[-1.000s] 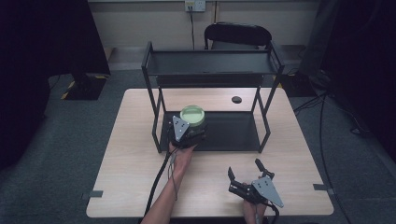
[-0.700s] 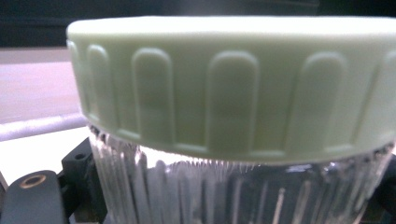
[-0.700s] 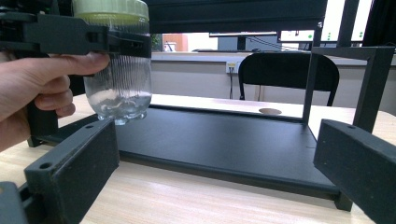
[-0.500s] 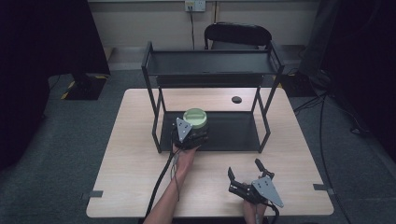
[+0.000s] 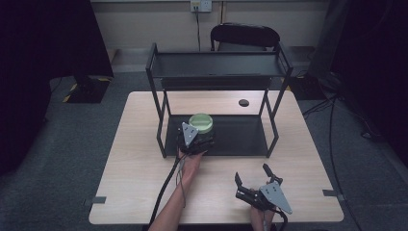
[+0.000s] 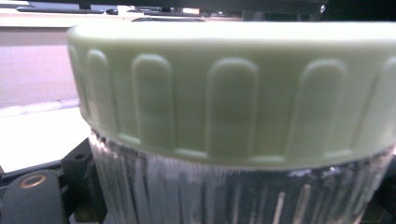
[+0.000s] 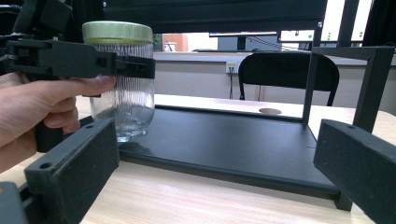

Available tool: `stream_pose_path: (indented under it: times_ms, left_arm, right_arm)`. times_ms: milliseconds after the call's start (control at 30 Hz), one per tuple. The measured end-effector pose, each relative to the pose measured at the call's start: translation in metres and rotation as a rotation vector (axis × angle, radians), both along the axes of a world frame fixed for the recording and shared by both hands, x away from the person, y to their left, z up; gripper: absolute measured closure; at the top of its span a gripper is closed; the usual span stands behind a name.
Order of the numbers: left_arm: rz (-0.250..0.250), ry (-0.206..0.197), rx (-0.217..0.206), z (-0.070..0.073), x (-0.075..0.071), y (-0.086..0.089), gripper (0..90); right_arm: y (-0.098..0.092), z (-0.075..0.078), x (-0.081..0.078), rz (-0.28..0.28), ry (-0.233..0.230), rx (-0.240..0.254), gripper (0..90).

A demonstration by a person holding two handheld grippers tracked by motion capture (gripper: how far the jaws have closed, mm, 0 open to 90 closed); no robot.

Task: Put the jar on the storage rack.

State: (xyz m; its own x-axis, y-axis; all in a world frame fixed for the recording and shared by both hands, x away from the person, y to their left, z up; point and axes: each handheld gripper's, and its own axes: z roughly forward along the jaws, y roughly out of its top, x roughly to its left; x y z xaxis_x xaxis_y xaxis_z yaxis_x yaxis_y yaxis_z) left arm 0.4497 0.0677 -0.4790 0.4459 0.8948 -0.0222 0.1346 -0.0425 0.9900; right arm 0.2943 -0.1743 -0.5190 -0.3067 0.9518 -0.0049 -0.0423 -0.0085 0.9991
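Note:
A ribbed glass jar (image 5: 201,123) with a pale green lid stands upright at the front left of the rack's lower shelf (image 5: 240,135). My left gripper (image 5: 200,137) is shut on the jar's glass body just under the lid. In the left gripper view the jar (image 6: 233,93) is very close up, lid above and ribbed glass below. The right gripper view takes in the jar (image 7: 122,88) from the side, with the left gripper (image 7: 128,66) clamped across it and a hand behind. My right gripper (image 5: 251,173) rests open near the table's front right, its jaws (image 7: 215,177) wide apart and empty.
The black two-level rack (image 5: 216,65) stands mid-table, with thin corner posts and a low top shelf over the jar. A small dark disc (image 5: 244,102) lies on the table (image 5: 139,173) behind the rack. A black chair (image 5: 245,36) stands beyond the far edge.
My left gripper has shifted slightly to the right along the lower shelf with the jar in it. The right gripper has stayed put.

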Motion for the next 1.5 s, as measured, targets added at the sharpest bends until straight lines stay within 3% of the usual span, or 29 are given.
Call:
stream_pose_path:
  times_ms: [367,767,1500]
  left_arm:
    - [0.023,0.005,-0.001,-0.005,0.004,-0.001,11.3]
    - [0.01,0.011,0.007,-0.009,0.005,-0.003,11.3]
    - [0.014,0.0,0.037,-0.011,-0.002,-0.005,10.9]
  right_arm:
    - [0.0,0.0,0.0,0.004,0.002,-0.002,0.0]
    - [0.0,0.0,0.0,0.005,0.003,-0.002,0.0]
    - [0.0,0.0,0.0,0.008,0.003,-0.002,0.0]
